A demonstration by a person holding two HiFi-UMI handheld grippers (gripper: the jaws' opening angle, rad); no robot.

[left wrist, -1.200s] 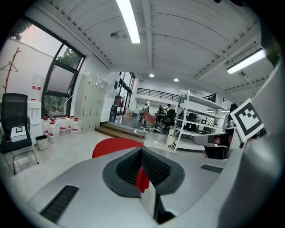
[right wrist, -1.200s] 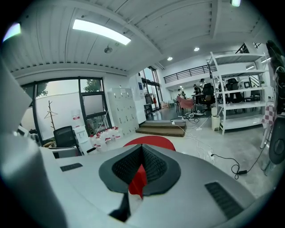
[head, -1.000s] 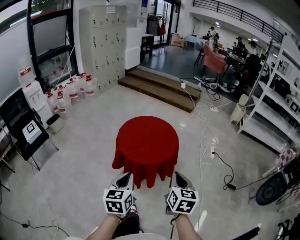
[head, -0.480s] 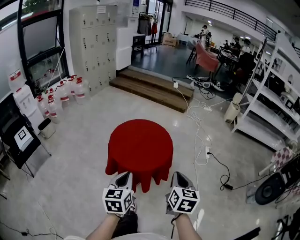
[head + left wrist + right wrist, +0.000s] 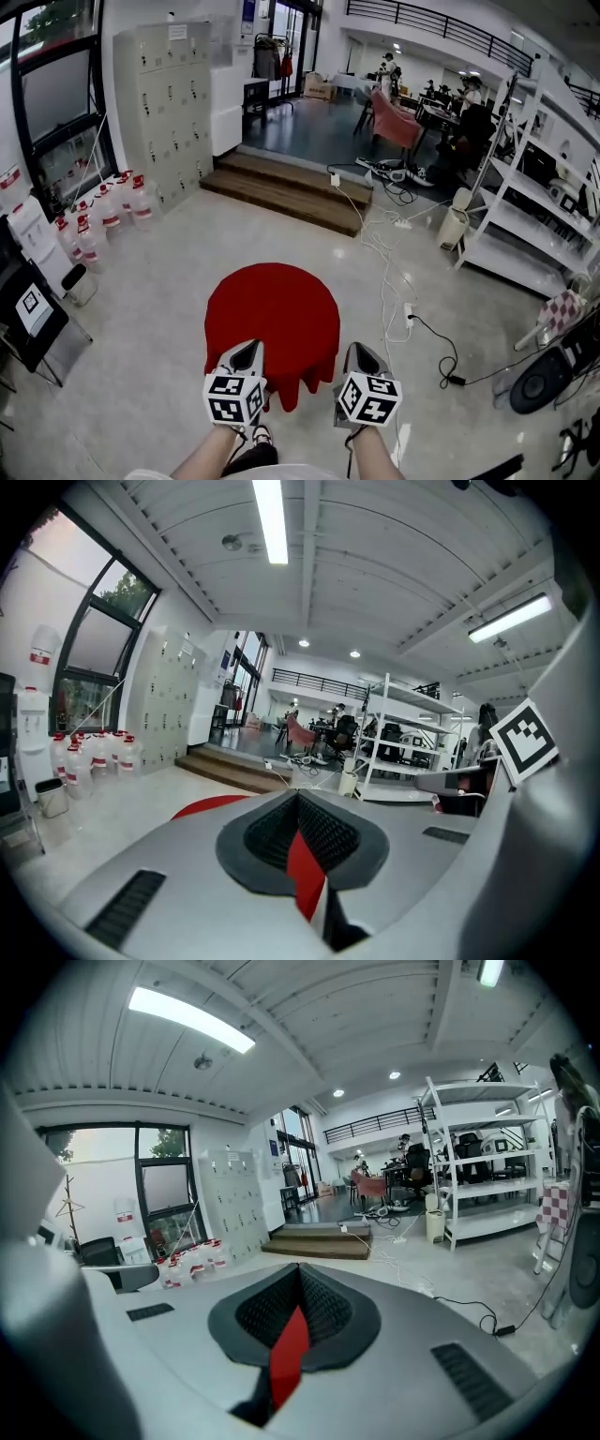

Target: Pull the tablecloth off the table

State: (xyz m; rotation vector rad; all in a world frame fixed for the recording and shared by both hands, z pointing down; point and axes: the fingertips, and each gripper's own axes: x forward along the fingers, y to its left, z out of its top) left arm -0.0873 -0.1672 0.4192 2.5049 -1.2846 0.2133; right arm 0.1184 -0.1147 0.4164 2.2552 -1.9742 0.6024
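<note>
**Operator:** How far along am I?

**Spotter:** Barely begun, by my reading. The tablecloth [image 5: 272,314] sits at the lower centre of the head view. It is draped over the whole round top, with its hem hanging in folds on the near side. The table beneath is hidden. You have your hold: your left gripper [image 5: 249,349] and right gripper [image 5: 355,351] are side by side at that near hem. What is left is the pull itself, drawing the cloth toward you until it slides clear.

**Operator:** Are the jaws really on it?

**Spotter:** The head view cannot tell you, because your grippers cover the hem there. Each gripper view can: a strip of red cloth is pinched between closed jaws, left and right alike. Those views miss the cloth as a whole. The left one catches only a red sliver at its lower left, and the right one shows none beyond its jaws. Only the head view shows you that the cloth lies smooth on top and nothing stands on it.
</note>
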